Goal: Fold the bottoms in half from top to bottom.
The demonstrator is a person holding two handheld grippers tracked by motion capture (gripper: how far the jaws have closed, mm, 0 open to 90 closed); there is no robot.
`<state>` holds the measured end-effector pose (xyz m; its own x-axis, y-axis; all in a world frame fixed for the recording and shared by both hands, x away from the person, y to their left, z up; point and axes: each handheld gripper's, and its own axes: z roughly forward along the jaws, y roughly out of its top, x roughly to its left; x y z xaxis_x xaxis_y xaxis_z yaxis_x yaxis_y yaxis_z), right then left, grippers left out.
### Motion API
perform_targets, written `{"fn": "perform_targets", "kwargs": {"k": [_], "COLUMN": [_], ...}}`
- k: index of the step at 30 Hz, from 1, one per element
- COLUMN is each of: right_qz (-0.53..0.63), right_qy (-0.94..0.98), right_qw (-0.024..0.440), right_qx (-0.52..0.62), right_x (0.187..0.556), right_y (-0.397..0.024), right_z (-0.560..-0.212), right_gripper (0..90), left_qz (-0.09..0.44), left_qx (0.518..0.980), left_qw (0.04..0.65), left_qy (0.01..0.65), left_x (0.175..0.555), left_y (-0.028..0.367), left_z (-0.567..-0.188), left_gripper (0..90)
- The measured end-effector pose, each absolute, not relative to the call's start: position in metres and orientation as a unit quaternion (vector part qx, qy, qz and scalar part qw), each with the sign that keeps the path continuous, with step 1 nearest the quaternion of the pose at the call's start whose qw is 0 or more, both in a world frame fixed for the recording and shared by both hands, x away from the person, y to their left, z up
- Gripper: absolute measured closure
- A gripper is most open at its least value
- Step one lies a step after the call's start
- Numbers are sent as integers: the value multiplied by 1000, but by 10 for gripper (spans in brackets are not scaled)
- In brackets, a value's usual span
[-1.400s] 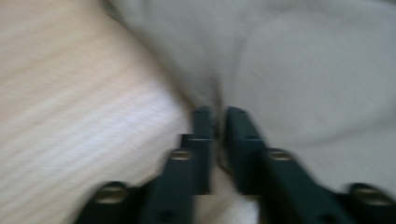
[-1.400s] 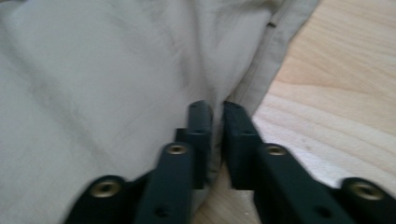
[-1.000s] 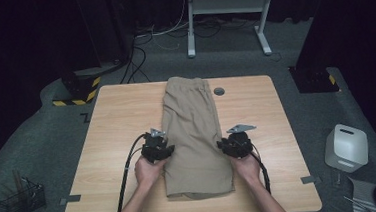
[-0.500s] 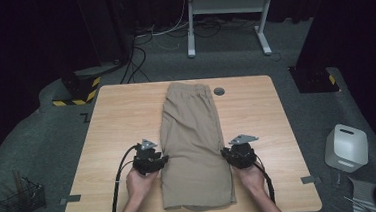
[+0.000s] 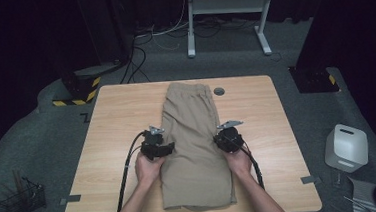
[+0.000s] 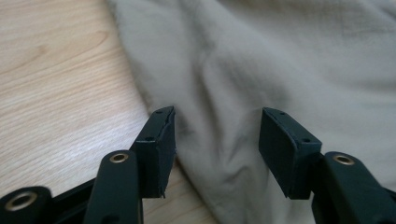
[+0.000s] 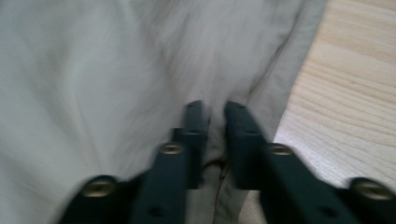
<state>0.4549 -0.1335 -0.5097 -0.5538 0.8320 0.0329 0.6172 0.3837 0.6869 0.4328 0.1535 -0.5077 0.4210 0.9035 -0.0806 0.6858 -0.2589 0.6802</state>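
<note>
Folded khaki trousers (image 5: 194,145) lie lengthwise down the middle of the wooden table (image 5: 112,131). My left gripper (image 5: 165,148) rests at their left edge. Its jaws have just been opening; in the left gripper view the left gripper (image 6: 218,114) stands open, with the khaki cloth (image 6: 280,60) under the gap and neither pad pressing on it. My right gripper (image 5: 224,138) sits at the trousers' right edge. In the right gripper view the right gripper (image 7: 215,106) has just closed, pinching a fold of the cloth (image 7: 93,70) near its hem.
A small dark round grommet (image 5: 219,91) sits in the tabletop beside the trousers' far end. On the floor are a white box (image 5: 347,147) at the right, a wire basket (image 5: 20,203) at the left and a metal frame (image 5: 226,5) behind.
Both hands drew back toward the near edge, and the trousers' near end came with them. Then both hands moved forward again to the trousers' sides.
</note>
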Motion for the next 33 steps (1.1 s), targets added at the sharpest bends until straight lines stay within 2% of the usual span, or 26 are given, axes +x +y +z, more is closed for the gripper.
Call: {"fn": "perform_targets", "kwargs": {"k": [1,2,3,5,6,7,8,9,13,14,15,17,19,21,22,23,26,27,30,31,33], "right_qz": [333,333,331,336,336,332,332,323,349,349,357,359,353,350,350,347,344,344,345,345,350], "right_qy": [816,815,814,805,805,804,804,804,787,787,788,796,804,810,810,815,825,826,831,831,835], "right_qw": [161,165,172,171,171,167,167,172,181,181,208,222,215,192,192,185,177,174,171,171,162], "right_qx": [444,444,445,458,458,464,464,468,475,475,457,435,428,429,429,426,412,411,402,402,392], "right_x": [455,455,455,456,456,454,454,452,445,445,440,437,437,440,440,440,436,433,423,423,399], "right_y": [-134,-137,-140,-155,-155,-160,-160,-163,-167,-167,-160,-147,-140,-136,-136,-135,-137,-138,-138,-138,-141], "right_z": [-510,-508,-506,-502,-502,-503,-503,-506,-501,-501,-496,-496,-499,-506,-506,-510,-518,-518,-518,-518,-518], "right_gripper": [890,894,895,887,887,849,849,772,598,598,527,499,508,567,567,598,704,720,741,741,743], "left_qz": [169,164,169,161,161,162,162,162,159,159,157,151,149,145,145,143,132,122,126,129,120], "left_qx": [782,787,790,797,797,802,802,803,780,774,759,752,752,759,759,764,772,776,783,787,785], "left_qw": [317,311,314,312,312,301,301,298,334,343,358,358,355,343,343,339,336,336,331,332,350], "left_qy": [509,506,499,492,492,490,490,491,505,509,520,532,535,534,534,530,522,520,511,504,497], "left_x": [433,432,430,425,425,421,421,421,425,428,436,445,449,453,453,453,452,450,442,432,404], "left_y": [155,155,156,157,157,158,158,159,165,166,168,169,169,165,165,165,166,166,166,167,176], "left_z": [-509,-511,-512,-510,-510,-508,-508,-507,-503,-501,-498,-499,-500,-505,-505,-507,-509,-510,-509,-510,-513], "left_gripper": [492,576,576,644,646,645,638,607,454,454,439,429,440,530,570,570,748,779,830,830,834]}}
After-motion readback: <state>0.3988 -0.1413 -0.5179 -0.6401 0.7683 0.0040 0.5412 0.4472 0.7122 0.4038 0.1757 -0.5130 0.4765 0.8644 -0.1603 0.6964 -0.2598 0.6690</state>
